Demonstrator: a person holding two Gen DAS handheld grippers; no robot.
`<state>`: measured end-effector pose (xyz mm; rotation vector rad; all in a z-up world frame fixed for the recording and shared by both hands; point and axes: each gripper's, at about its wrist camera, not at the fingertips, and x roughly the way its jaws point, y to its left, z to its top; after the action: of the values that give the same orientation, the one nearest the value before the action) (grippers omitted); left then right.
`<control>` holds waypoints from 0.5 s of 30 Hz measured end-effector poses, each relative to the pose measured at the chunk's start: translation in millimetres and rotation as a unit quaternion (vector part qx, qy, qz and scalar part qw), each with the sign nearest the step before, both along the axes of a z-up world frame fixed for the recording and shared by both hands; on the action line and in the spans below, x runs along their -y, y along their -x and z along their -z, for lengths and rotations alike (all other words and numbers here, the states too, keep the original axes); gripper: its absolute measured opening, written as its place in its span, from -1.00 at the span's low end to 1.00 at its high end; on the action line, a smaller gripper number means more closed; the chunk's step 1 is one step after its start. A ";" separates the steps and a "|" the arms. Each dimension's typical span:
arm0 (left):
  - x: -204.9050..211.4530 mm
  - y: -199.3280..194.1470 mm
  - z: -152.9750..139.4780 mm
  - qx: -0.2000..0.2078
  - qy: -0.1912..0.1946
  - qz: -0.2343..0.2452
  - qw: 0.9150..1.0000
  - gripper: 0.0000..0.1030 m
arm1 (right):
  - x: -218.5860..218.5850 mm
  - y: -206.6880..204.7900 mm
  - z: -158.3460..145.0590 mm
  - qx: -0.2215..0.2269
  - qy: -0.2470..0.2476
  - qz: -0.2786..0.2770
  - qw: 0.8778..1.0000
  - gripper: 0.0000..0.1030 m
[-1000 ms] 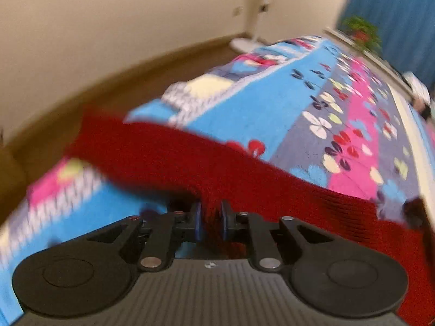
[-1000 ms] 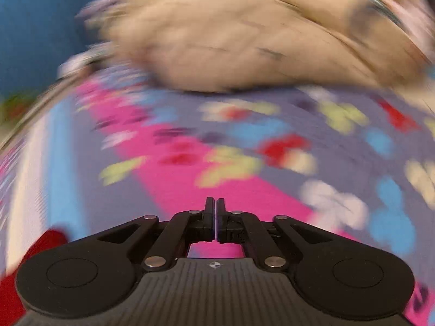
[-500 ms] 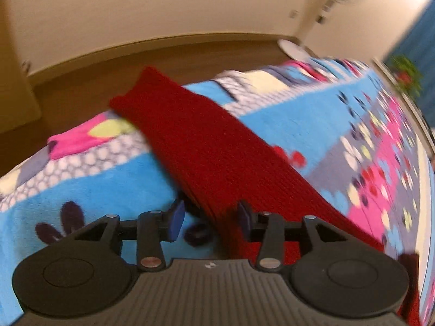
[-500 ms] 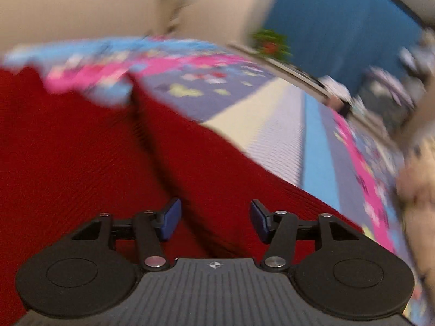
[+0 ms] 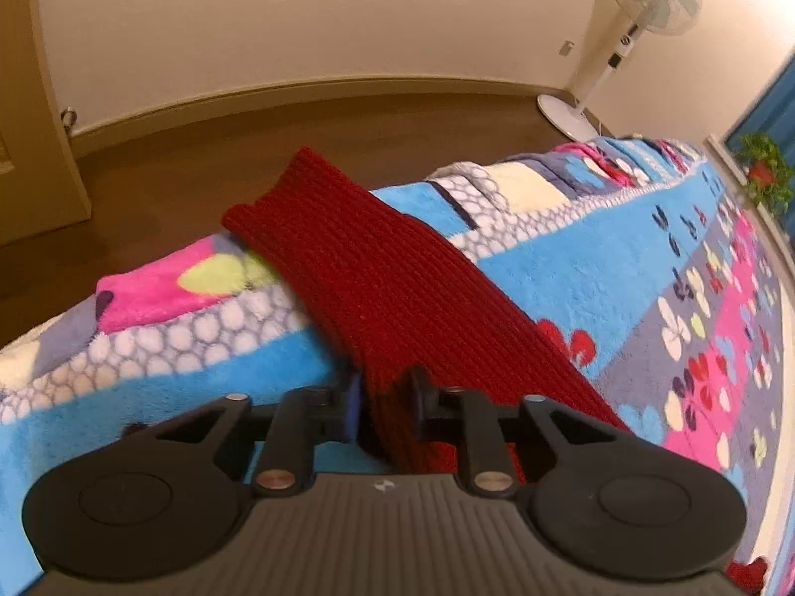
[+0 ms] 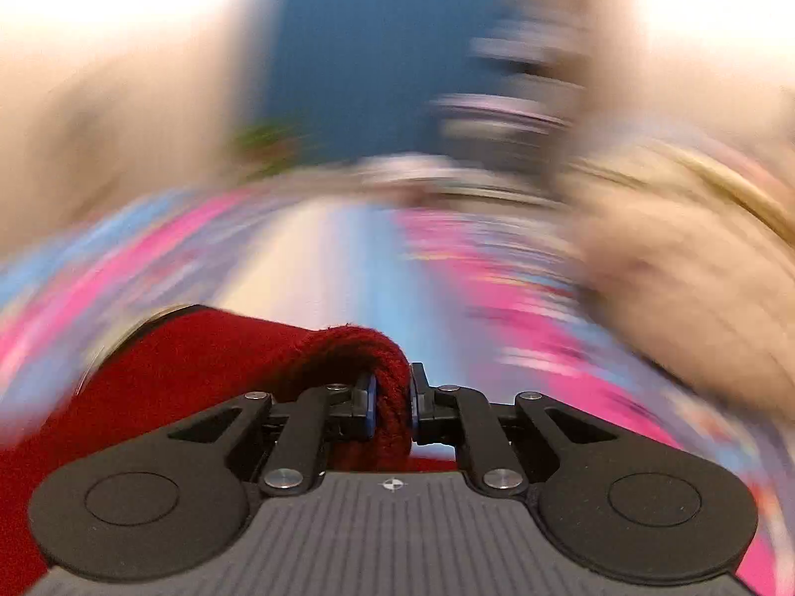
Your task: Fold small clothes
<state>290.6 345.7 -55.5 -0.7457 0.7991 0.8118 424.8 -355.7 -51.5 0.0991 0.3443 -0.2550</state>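
Now we hold the red knit in both tongs; it lies on a bed under a patterned blanket. In the left wrist view its long axis runs from the left tongs away and up to the left; its far end reaches the blanket's edge, toward the wooden floor beyond. The knit's ribs run along that same axis. Our left tongs are closing, with a bunched fold of the knit between the pads and pressed by them.

Our right tongs are closing too, clamped on a thick rolled edge of the knit; that edge arches up over the pads and the cloth spreads away to the left of the view. The rest of the right wrist view is heavily blurred; we make out only pink and blue blanket stripes and a beige mass at right, which we cannot identify.

A standing fan is in the far corner; a potted plant is beside the bed's far side.
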 end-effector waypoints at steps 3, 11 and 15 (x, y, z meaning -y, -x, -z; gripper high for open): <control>-1.7 1.1 0.2 0.000 0.005 -0.002 1.000 -0.59 | 110.7 25.5 13.8 -0.037 -0.138 0.261 0.955 -0.76; -1.2 1.1 1.6 0.002 0.004 -0.001 1.000 -0.59 | 203.4 86.3 72.3 -0.093 -0.314 0.343 0.880 -0.75; -4.2 5.5 2.4 0.016 0.013 -0.003 1.000 -0.59 | 217.6 102.1 84.8 -0.093 -0.350 0.361 0.859 -0.73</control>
<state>285.0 349.8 -57.9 -0.7833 0.7812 0.7951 322.7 -573.3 -136.3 0.9449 0.5751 -0.8834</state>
